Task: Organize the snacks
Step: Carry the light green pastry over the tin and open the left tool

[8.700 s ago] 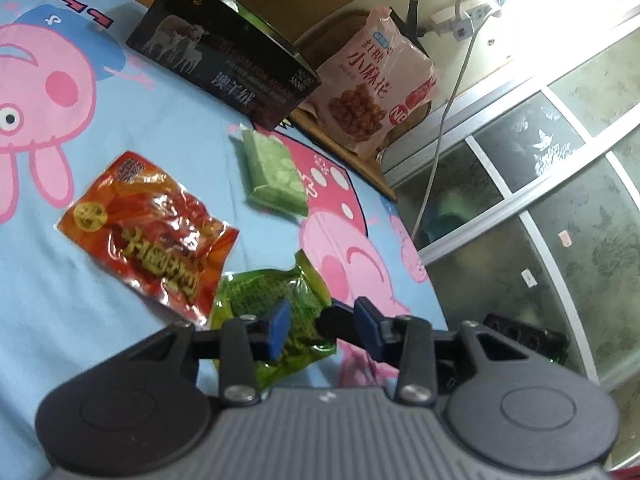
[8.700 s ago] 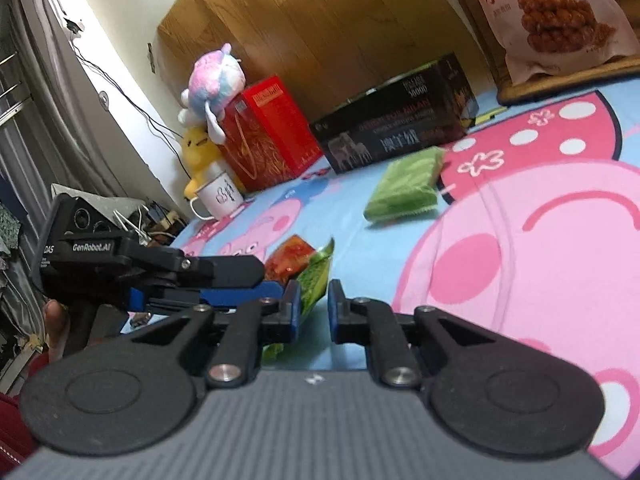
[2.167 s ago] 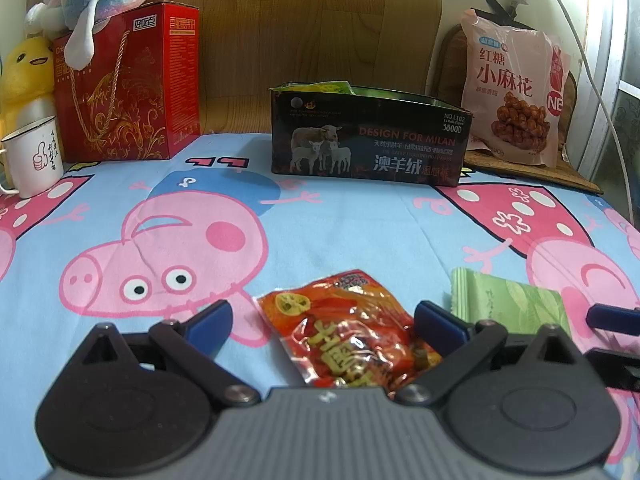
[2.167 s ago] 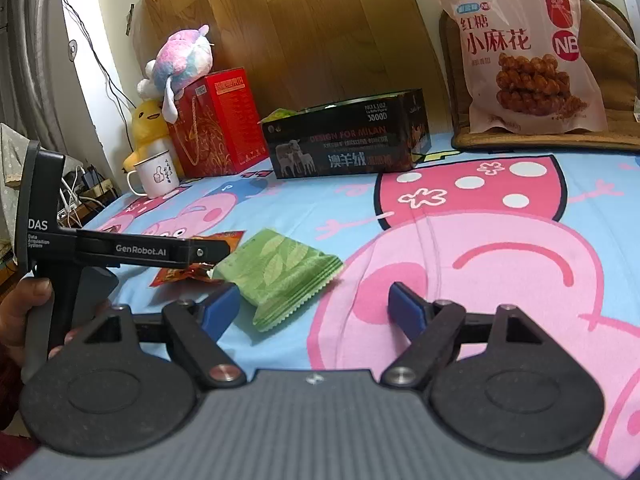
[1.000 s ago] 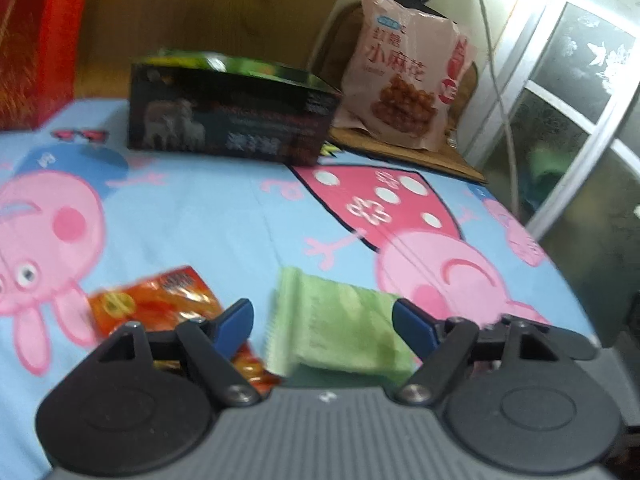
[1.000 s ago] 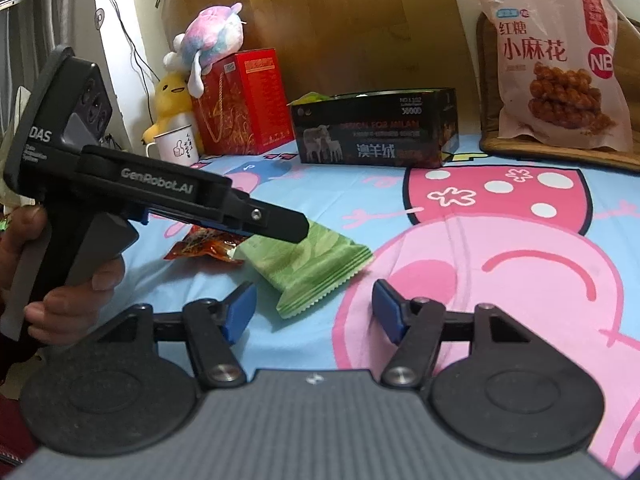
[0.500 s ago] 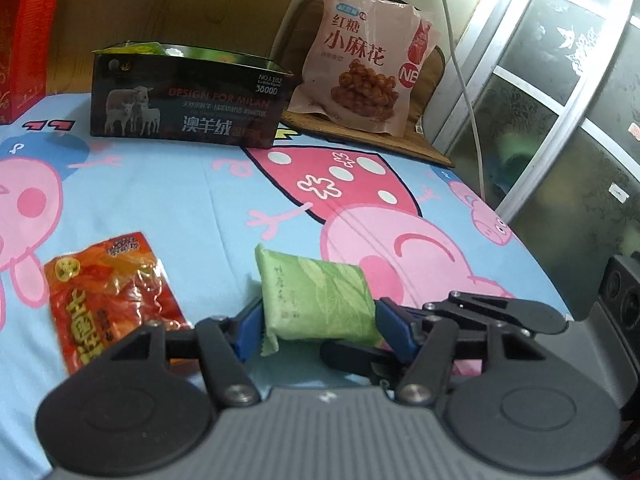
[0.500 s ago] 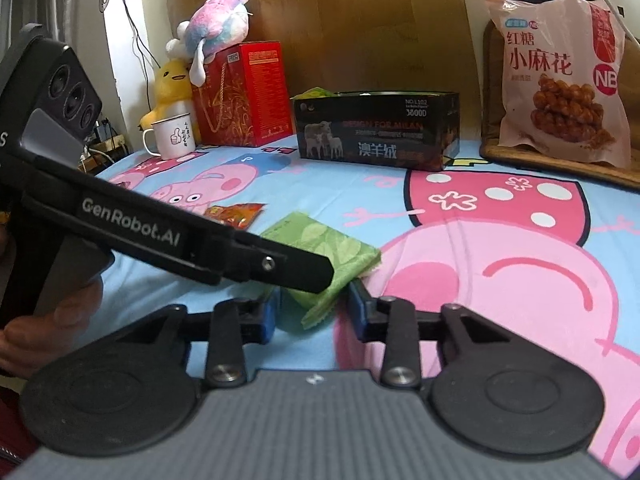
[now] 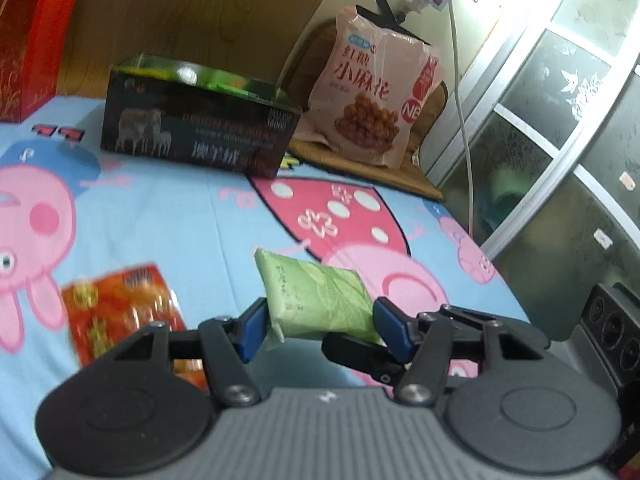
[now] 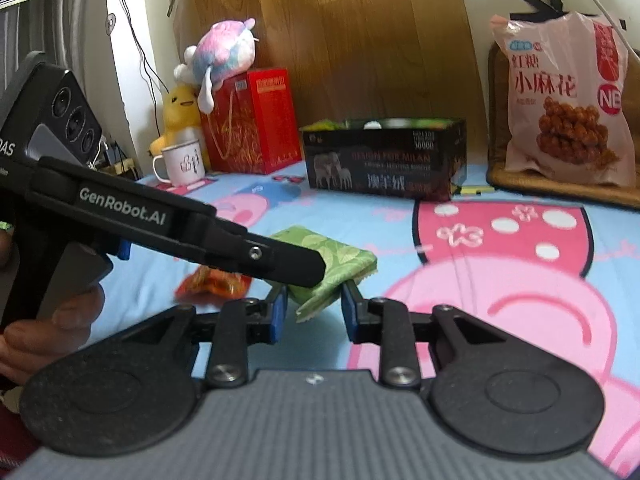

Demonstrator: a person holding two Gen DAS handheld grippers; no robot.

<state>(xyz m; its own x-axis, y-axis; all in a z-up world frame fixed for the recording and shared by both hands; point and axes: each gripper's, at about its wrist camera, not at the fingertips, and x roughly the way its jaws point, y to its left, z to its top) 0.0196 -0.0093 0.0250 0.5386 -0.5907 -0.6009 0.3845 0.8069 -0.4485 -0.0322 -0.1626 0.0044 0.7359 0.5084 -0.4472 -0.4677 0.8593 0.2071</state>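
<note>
Green packet (image 9: pixel 320 300) is clamped between the left gripper's (image 9: pixel 320 328) pads, raised off the sheet (image 9: pixel 168 216). The right gripper (image 10: pixel 312 308) also pinches its corner. Red packet (image 9: pixel 124 312) lies just left.

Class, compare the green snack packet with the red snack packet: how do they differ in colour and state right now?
The green snack packet is pale, matte and leaf-printed; the red snack packet is glossy orange-red. The green one is clamped by the left hand-held gripper and the right hand-held gripper; the red one lies untouched on the sheet. Both are sealed pouches.
</note>
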